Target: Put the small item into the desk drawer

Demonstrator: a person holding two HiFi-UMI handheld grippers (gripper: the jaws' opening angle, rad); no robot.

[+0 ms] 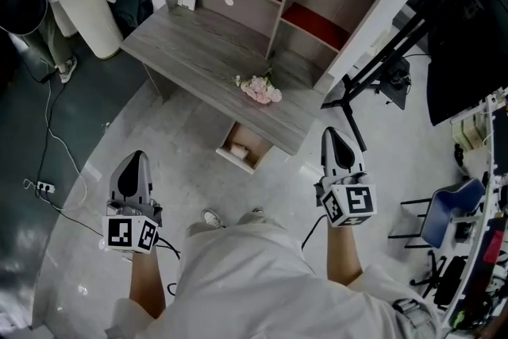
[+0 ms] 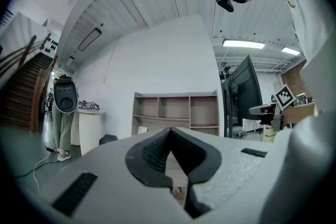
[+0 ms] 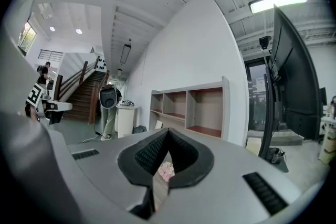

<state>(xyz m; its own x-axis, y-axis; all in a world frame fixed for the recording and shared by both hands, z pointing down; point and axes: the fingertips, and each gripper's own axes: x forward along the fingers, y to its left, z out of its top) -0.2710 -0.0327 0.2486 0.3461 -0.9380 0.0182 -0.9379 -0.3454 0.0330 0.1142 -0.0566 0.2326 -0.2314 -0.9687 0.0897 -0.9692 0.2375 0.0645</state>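
Note:
A grey wooden desk (image 1: 208,52) with a shelf unit on top stands ahead of me. Its drawer (image 1: 244,147) is pulled open under the front edge, and a small pale item (image 1: 237,149) lies inside. A bunch of pink flowers (image 1: 260,89) rests on the desktop and also shows through the right gripper's jaws as a pink patch, the flowers (image 3: 166,169). My left gripper (image 1: 138,156) hangs low at the left, well short of the desk, shut and empty. My right gripper (image 1: 332,132) is near the desk's right corner, shut with nothing held. Both jaw pairs meet at their tips: left gripper (image 2: 170,131), right gripper (image 3: 168,131).
A white round stand (image 1: 86,2) and a dark bag (image 1: 132,8) sit left of the desk. A black monitor on a stand (image 1: 464,20) is at the right, with a blue chair (image 1: 449,217) below it. Cables and a power strip (image 1: 44,186) lie on the floor. A person (image 2: 64,113) stands far left.

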